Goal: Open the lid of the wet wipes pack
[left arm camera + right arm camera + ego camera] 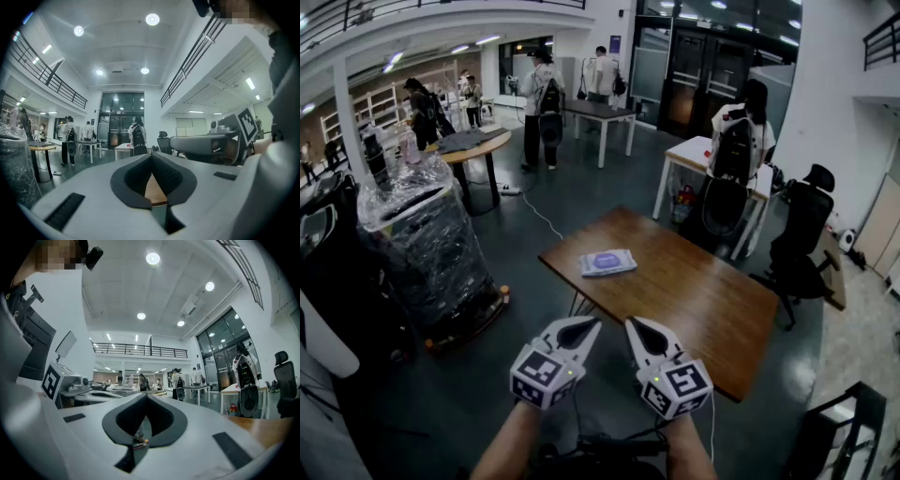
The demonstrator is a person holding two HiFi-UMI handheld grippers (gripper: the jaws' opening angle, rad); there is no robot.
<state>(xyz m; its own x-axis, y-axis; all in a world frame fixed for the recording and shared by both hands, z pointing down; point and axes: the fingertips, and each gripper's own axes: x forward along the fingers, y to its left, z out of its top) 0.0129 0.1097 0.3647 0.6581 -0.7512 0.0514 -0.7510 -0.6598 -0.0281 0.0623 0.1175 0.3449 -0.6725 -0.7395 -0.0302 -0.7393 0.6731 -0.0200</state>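
The wet wipes pack (607, 262), white with a purple label, lies flat on the far left part of the brown wooden table (694, 300), its lid down. Both grippers are held level side by side in front of the table's near edge, well short of the pack. In the head view my left gripper (592, 322) has its jaws together with nothing in them, and so does my right gripper (634, 322). The left gripper view shows my left gripper (152, 155) closed at the tips, with a strip of tabletop behind. In the right gripper view my right gripper (146, 395) is also closed. The pack is hidden in both gripper views.
A black office chair (802, 234) stands right of the table. A plastic-wrapped load (422, 234) sits on the floor at the left. A person with a backpack (736, 141) stands at a white table (689, 155) behind. More people and tables are farther back.
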